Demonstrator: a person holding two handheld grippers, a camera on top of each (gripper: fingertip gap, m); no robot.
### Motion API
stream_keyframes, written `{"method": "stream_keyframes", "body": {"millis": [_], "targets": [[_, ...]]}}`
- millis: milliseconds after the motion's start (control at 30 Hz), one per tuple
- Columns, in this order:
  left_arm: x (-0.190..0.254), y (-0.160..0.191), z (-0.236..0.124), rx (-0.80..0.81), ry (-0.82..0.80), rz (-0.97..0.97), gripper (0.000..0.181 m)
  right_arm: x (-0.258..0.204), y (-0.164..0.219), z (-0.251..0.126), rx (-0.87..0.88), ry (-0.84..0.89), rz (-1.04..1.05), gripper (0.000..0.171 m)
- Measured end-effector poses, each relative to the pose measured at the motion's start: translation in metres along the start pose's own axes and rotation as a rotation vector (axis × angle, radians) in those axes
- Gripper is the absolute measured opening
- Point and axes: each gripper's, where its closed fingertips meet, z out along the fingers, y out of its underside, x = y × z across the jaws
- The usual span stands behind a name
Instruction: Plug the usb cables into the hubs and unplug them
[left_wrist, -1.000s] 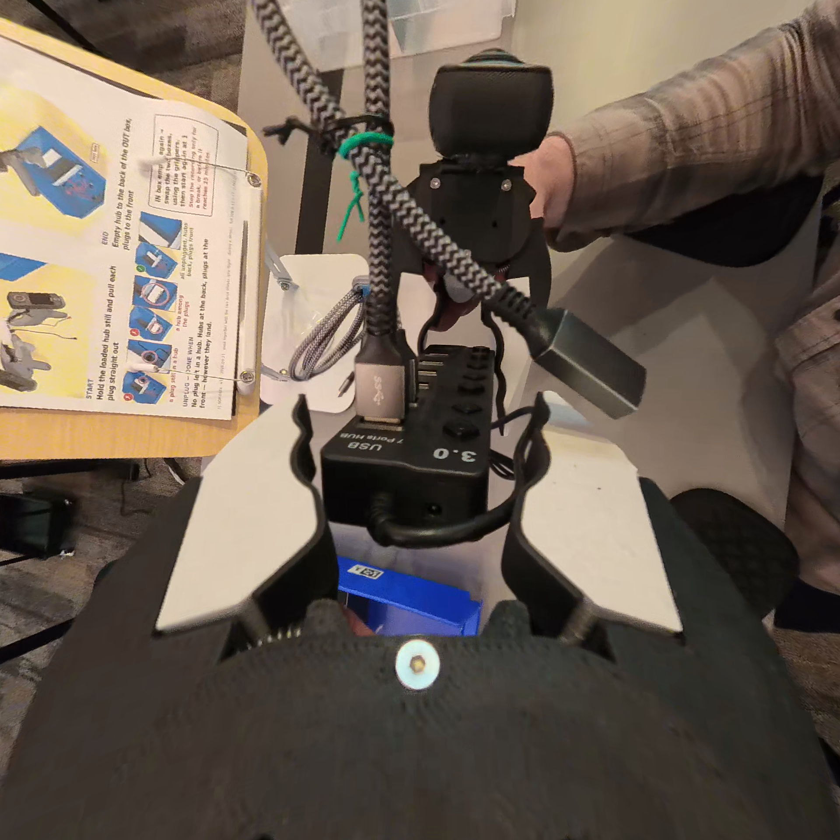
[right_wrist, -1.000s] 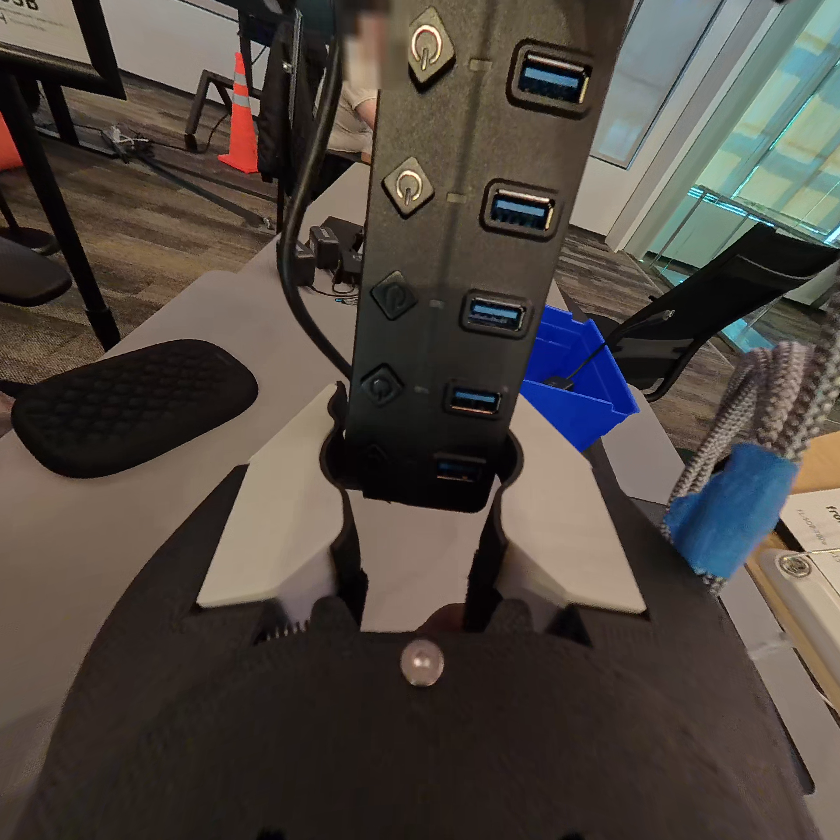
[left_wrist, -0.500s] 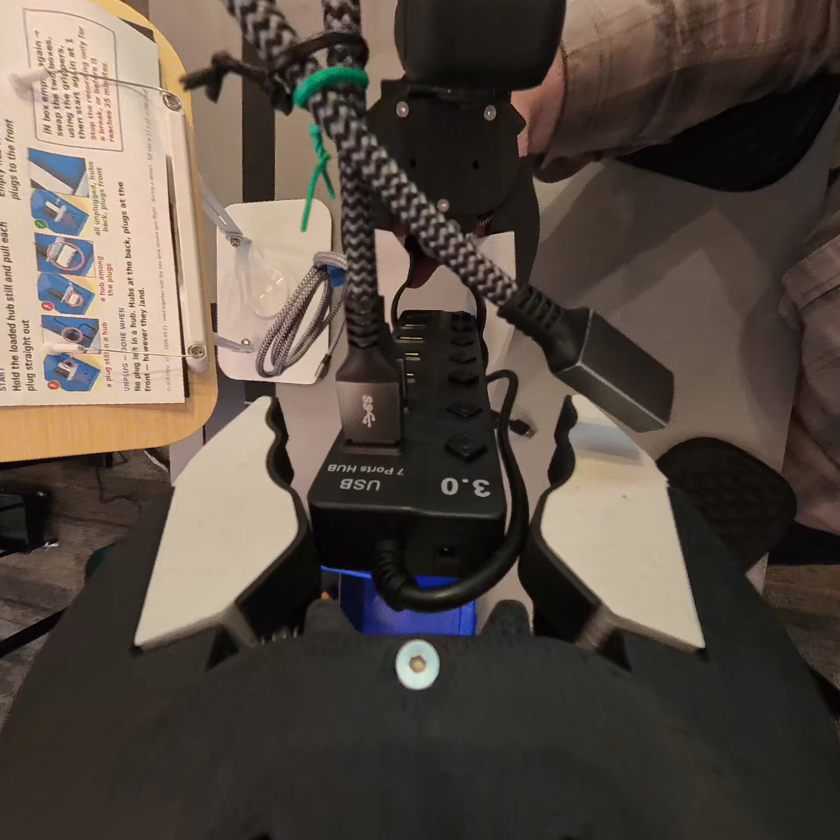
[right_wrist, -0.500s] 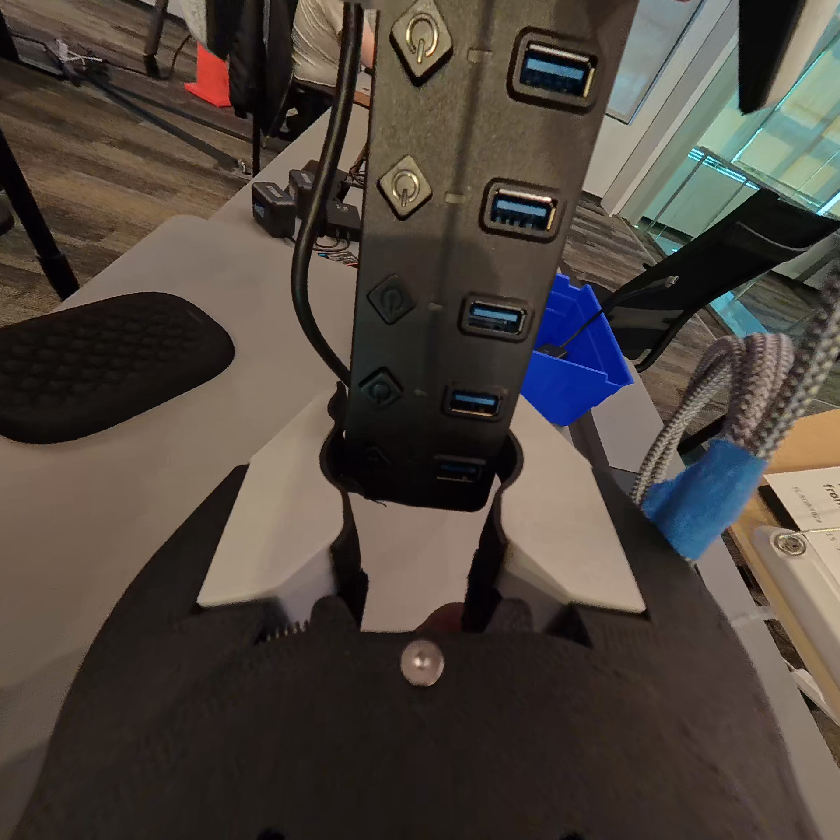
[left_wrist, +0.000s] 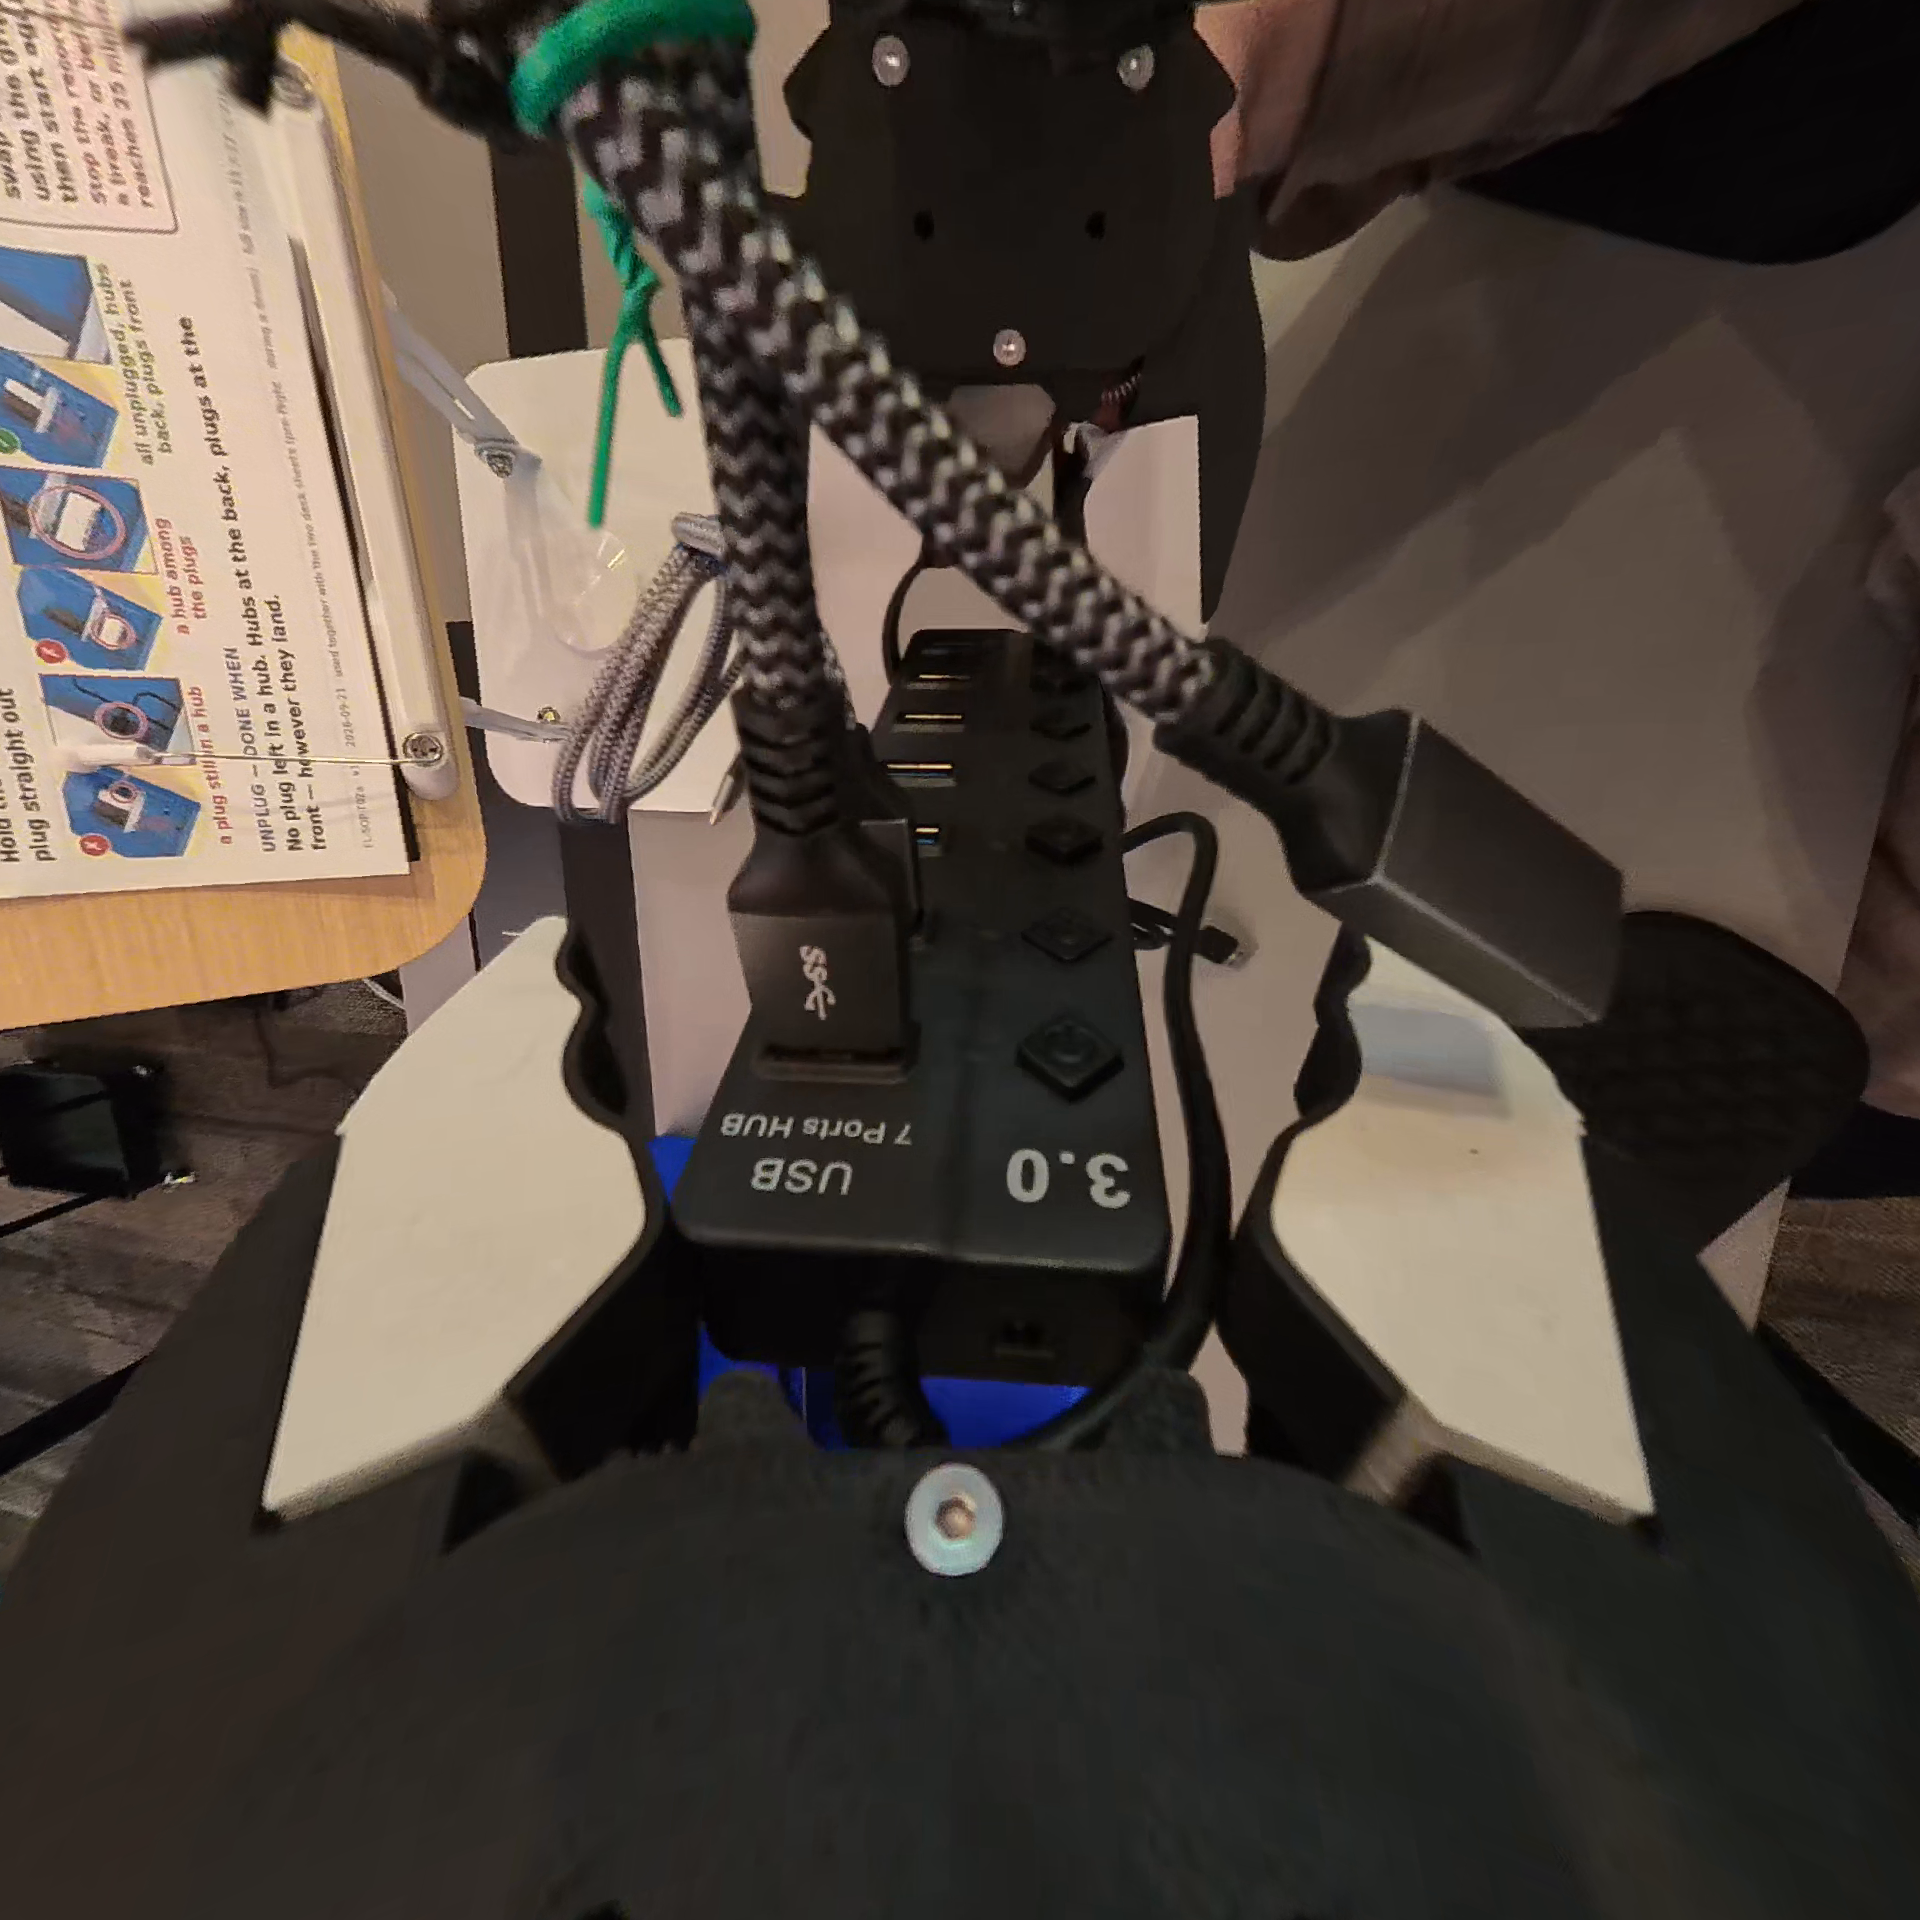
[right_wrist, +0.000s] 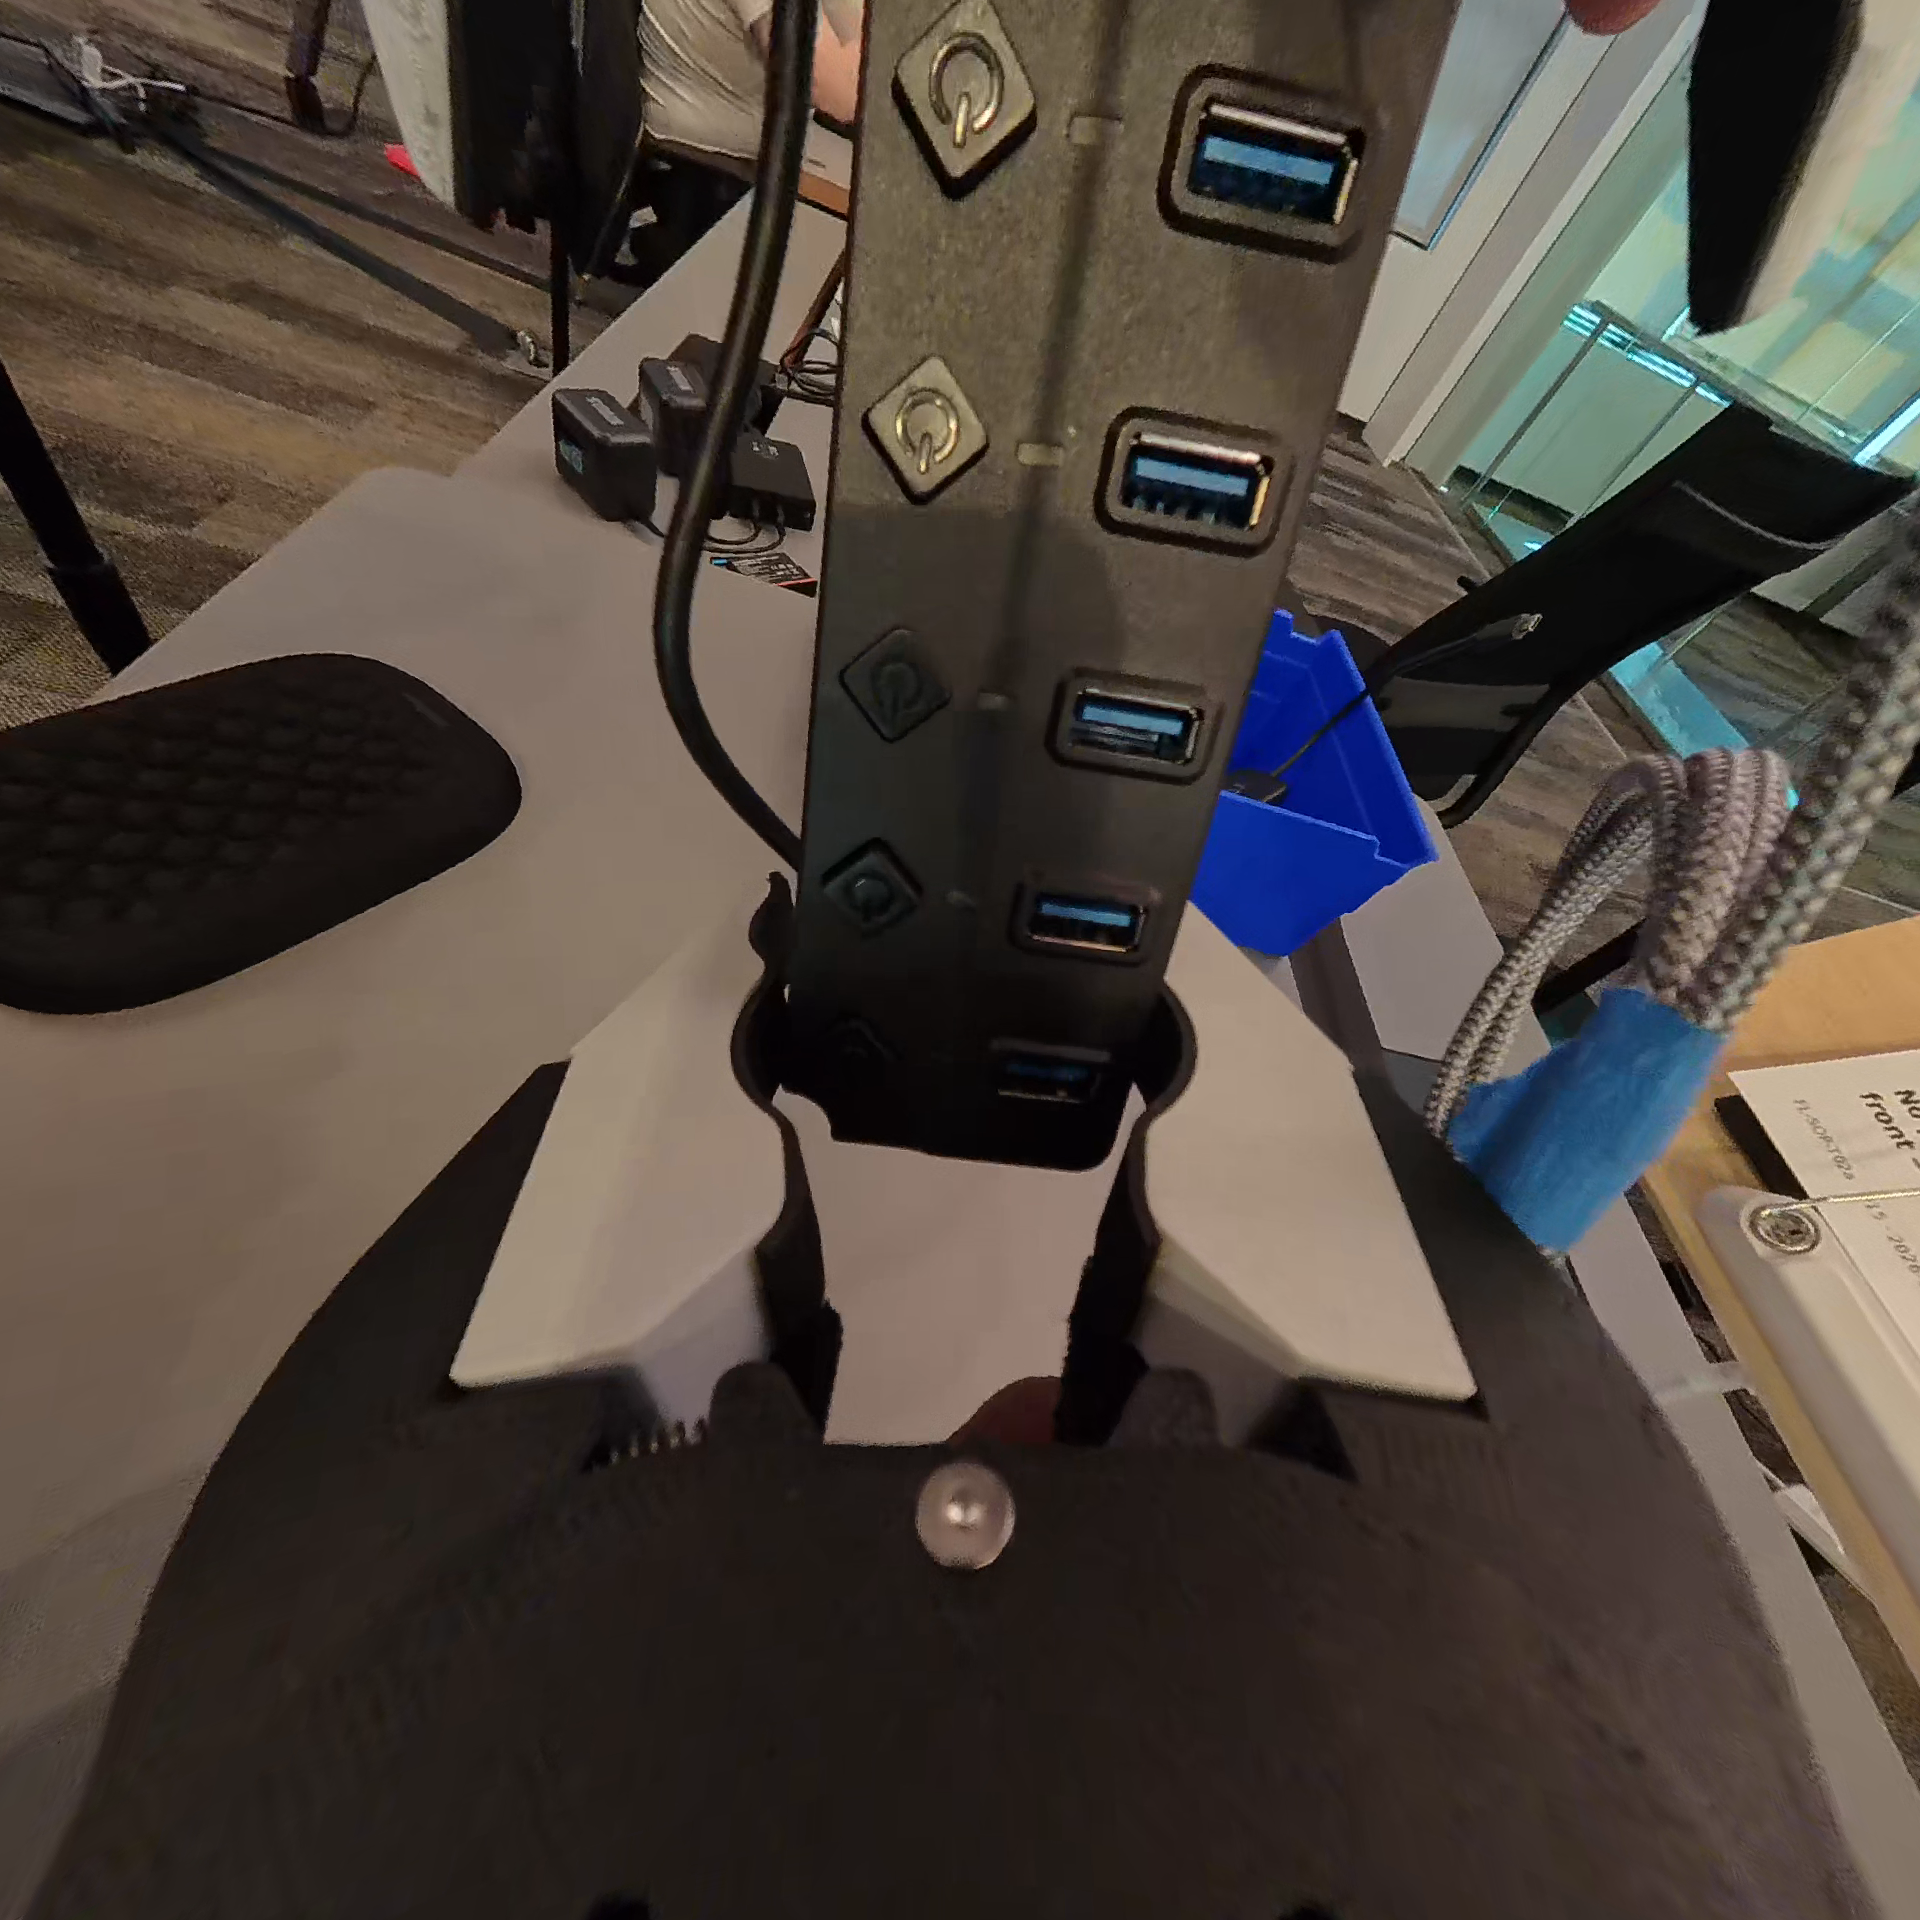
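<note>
Between the fingers of our right hand-held gripper (right_wrist: 961, 1081) sits the far end of the black usb hub (right_wrist: 1081, 582), its long axis running straight away from that camera, ports and power buttons facing up toward the lens. The fingers are closed onto the hub's end, clamping it from both sides. Seen from the left wrist view, the same hub (left_wrist: 935, 1143) points lengthwise toward our left hand-held gripper (left_wrist: 951, 1049), its printed end nearest the camera and its own thin black cord (left_wrist: 1195, 1091) looping off the near end. The left fingers stand wide apart on either side of the hub's near end, holding nothing; we cannot tell whether they touch its sides.

One braided cable's plug (left_wrist: 826, 966) is seated in the port nearest the printed end, standing up from the hub's face. A second braided cable's plug (left_wrist: 1455, 894) hangs free to the right, above the hub and clear of it. Both cables are bundled higher up with a green tie (left_wrist: 613, 73).

Compared with a second ago, the hub's near end lies deeper between the left fingers and looks larger in that view, while the right grip on it is unchanged. A blue bin (right_wrist: 1309, 831) sits on the grey surface (right_wrist: 416, 1091) beyond the hub.
</note>
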Motion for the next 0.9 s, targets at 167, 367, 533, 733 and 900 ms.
{"method": "stream_keyframes", "body": {"millis": [167, 367, 533, 733, 900], "targets": [[-0.004, 0.005, 0.001, -0.024, -0.015, 0.024, 0.123, 0.003, 0.002, 0.000, -0.015, 0.021, -0.005, 0.062], [-0.007, 0.005, 0.000, -0.003, -0.003, -0.024, 0.125, 0.008, 0.001, 0.002, -0.006, 0.050, 0.005, 0.062], [-0.015, 0.006, 0.000, 0.011, -0.033, -0.043, 0.127, 0.012, 0.002, 0.004, -0.014, 0.079, 0.016, 0.062], [-0.020, 0.008, 0.003, 0.010, -0.065, -0.032, 0.120, 0.013, 0.004, 0.005, -0.006, 0.079, 0.025, 0.062], [-0.020, 0.014, 0.004, 0.021, -0.070, -0.018, 0.117, 0.009, 0.001, 0.004, 0.026, 0.051, 0.028, 0.062]]}}
